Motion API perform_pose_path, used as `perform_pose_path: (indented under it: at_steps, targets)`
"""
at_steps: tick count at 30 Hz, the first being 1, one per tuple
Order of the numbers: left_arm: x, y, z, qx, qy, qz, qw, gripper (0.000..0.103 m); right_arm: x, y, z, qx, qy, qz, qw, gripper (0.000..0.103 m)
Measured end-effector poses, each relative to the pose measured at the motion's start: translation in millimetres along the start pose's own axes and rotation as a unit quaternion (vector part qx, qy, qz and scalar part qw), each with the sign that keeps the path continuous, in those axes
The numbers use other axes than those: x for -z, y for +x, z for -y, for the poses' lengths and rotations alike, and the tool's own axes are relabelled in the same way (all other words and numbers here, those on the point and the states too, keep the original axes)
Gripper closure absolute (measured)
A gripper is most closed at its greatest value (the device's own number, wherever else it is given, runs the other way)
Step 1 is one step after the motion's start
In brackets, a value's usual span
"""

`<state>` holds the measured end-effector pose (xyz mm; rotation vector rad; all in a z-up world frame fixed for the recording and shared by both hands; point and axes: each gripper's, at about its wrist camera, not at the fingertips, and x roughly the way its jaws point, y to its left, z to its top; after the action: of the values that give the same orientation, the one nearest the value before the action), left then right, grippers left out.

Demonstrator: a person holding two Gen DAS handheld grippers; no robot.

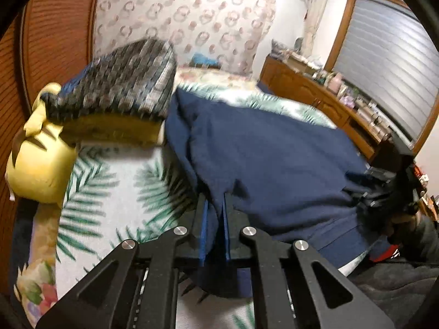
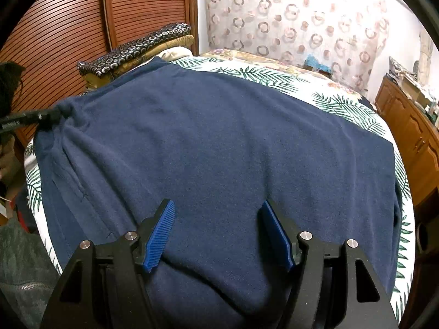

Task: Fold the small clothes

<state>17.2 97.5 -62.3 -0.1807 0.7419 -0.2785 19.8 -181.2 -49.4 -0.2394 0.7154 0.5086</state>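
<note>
Stacked cushions (image 2: 137, 50) crowd bed's (image 2: 343, 101) far-left corner; wooden cabinet (image 2: 411, 137) hems right edge; bedspread beyond open

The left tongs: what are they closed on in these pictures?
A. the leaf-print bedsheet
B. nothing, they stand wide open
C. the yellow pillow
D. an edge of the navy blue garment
D: in the left wrist view the left tongs are pinched together with a fold of the navy blue garment between the blue pads.

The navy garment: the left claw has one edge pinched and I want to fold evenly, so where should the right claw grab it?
Probably the near hem of the navy garment, coming in low from the front: the right claw hangs open there.
</note>
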Motion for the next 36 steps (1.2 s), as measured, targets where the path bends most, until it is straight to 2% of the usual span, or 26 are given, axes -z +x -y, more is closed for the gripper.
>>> perform_pose_path:
  at_steps: [6,14,18,25,36]
  targets:
    - [-25,-14,28,0.024,0.031,0.036,0.9986,0.093,1,0,1,0.0,0.001,0.0,1.0,0.035]
    - [-46,-13,60,0.054,0.064,0.055,0.995,0.093,-1,-5,7,-0.011,0.014,-0.006,1.0,0.035]
    - [-64,-9,83,0.078,0.086,0.065,0.9912,0.093,-5,-23,13,-0.013,0.022,0.015,1.0,0.035]
    - [-91,7,137,0.13,0.132,0.069,0.9804,0.094,3,-62,29,0.006,0.042,0.045,0.998,0.035]
    - [-116,29,233,0.199,0.206,0.048,0.9569,0.094,33,-116,64,0.066,0.084,0.071,0.992,0.035]
